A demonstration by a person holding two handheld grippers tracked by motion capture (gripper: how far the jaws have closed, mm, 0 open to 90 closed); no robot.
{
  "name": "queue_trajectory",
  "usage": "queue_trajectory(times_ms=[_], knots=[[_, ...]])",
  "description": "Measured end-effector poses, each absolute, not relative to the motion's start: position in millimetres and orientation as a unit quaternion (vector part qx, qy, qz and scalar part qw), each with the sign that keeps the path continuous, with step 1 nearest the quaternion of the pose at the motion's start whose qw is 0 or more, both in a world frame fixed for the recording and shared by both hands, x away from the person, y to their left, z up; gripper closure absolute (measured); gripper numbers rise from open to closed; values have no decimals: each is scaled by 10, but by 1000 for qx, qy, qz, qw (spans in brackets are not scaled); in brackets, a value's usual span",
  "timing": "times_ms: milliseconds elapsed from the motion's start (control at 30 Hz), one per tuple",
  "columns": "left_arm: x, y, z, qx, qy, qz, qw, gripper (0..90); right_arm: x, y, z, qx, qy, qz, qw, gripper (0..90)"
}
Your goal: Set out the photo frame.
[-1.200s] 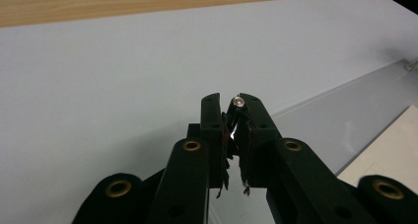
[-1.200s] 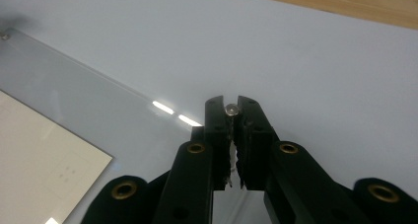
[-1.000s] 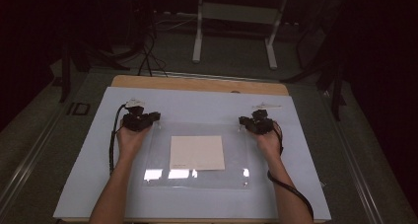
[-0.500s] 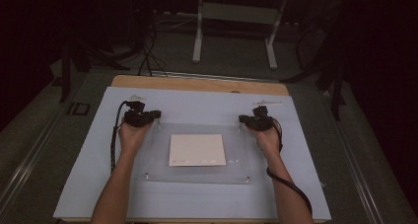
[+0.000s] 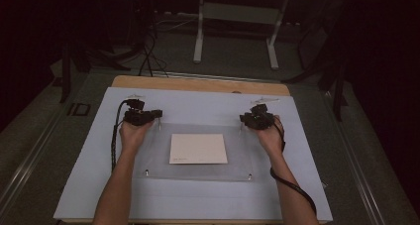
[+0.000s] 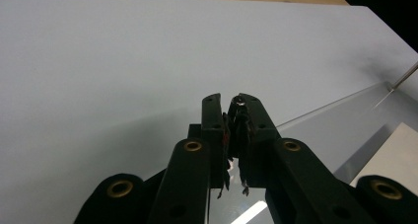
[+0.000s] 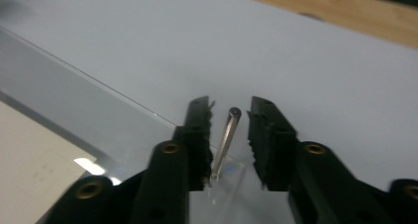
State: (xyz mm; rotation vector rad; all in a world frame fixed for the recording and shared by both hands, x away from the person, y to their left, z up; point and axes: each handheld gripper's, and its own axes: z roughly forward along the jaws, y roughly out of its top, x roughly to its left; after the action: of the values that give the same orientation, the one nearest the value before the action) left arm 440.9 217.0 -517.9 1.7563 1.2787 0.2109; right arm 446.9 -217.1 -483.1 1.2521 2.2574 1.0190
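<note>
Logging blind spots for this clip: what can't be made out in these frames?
- Left gripper, left gripper view: its closed jaws cover the pin between them.
- Paper sheet, high view: its print is too small to read.
- Right gripper, right gripper view: the metal pin stands between open jaws; contact with the left one is unclear.
- Clear panel, high view: far edge faint.

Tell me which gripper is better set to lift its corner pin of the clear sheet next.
Left. The left gripper is already shut on its pin, while the right gripper stands open around its pin at the clear sheet and must close first.
</note>
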Motion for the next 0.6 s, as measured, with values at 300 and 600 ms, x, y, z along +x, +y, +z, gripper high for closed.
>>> queue_trajectory(times_ms=[300,600], knots=[[4436,2172,-5190,708,526,80,465,832,4176,-2102,-4601,409,815,370,176,640],[4448,2170,-5199,703,530,77,467,832,3898,-1996,-4548,379,826,399,120,689]])
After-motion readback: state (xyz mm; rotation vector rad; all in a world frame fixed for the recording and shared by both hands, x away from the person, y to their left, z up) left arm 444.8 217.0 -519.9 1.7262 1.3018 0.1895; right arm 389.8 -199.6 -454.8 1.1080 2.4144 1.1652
